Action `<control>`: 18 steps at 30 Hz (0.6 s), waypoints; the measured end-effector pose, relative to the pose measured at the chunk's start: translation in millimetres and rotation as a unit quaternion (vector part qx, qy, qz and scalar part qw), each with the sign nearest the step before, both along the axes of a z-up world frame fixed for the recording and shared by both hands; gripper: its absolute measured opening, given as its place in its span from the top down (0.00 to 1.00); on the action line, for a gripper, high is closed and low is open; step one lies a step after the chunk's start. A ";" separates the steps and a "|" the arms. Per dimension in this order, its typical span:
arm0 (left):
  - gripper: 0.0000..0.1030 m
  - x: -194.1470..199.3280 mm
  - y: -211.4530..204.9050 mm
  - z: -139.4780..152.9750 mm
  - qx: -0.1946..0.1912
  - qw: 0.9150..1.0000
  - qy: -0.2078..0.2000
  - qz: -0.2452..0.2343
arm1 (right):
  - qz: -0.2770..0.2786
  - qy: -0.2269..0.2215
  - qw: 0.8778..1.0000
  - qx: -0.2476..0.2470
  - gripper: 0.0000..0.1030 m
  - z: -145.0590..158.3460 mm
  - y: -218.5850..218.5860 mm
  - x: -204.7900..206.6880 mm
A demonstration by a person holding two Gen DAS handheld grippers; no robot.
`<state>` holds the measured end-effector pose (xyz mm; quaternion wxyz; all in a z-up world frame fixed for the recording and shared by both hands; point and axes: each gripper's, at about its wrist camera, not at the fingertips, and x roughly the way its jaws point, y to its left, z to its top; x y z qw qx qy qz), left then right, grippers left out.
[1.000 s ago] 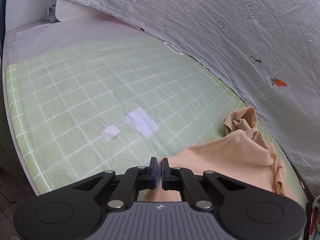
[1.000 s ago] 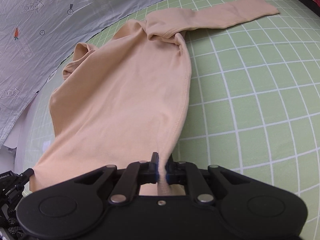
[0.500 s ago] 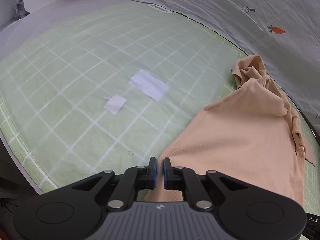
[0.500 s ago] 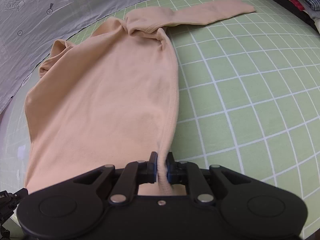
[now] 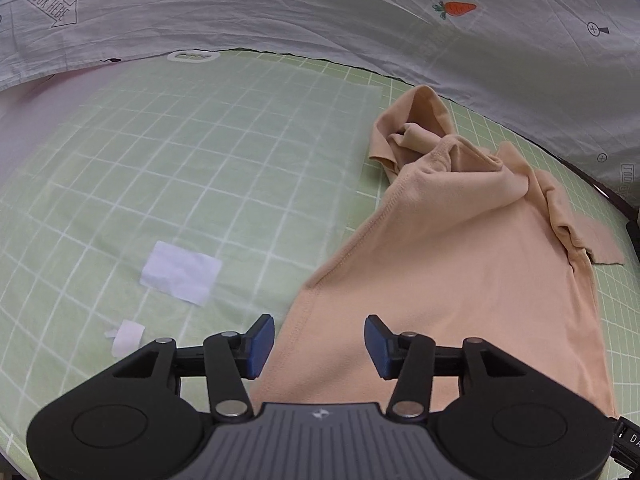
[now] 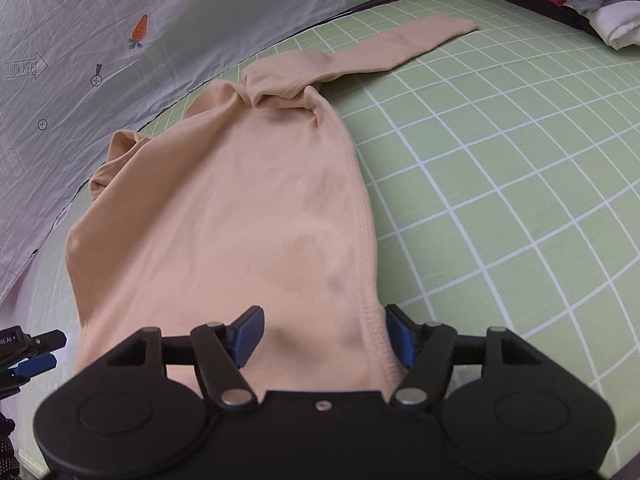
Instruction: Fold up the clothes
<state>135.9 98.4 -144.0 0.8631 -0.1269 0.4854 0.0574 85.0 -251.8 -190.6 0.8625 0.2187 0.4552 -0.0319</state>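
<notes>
Peach long-sleeved knit top (image 6: 224, 208) is lying flat on green grid-checked sheet (image 6: 500, 184), long axis running straight away from both claws, hem nearest. Left gripper (image 5: 318, 338) and right gripper (image 6: 322, 334) are hovering spread wide over hem corners, pinching nothing. Only right view is showing the outstretched sleeve (image 6: 400, 46); only left is showing white paper scraps (image 5: 180, 272).

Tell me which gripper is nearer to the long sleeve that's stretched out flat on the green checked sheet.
Right. The right gripper sits open over the shirt's hem on the side where the outstretched sleeve extends. The left gripper, also open, is at the hem's opposite corner, near the bunched sleeve.
</notes>
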 end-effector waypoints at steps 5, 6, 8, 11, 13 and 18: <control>0.48 26.7 -19.7 -11.8 -0.005 1.000 0.021 -0.018 | -0.046 0.004 0.999 -0.012 0.18 -0.8 -28.0 -6.3; 0.47 32.1 -21.1 -11.5 -0.010 1.000 0.019 -0.014 | -0.057 0.004 0.998 -0.012 0.15 -1.0 -36.0 -5.5; 0.45 43.8 -21.6 -10.3 -0.017 1.000 0.015 -0.002 | -0.079 0.003 0.997 -0.009 0.14 -1.5 -52.0 -3.4; 0.43 64.3 -21.5 -9.3 -0.020 0.999 0.011 0.026 | -0.109 -0.006 0.994 0.005 0.06 -2.2 -77.0 7.9; 0.42 75.8 -19.2 -8.7 -0.020 0.999 0.009 0.043 | -0.123 -0.011 0.992 0.008 0.01 -0.5 -89.2 24.5; 0.35 104.9 -4.3 -2.6 -0.035 0.996 -0.010 0.081 | -0.119 -0.019 0.992 -0.032 0.00 0.8 -110.2 93.2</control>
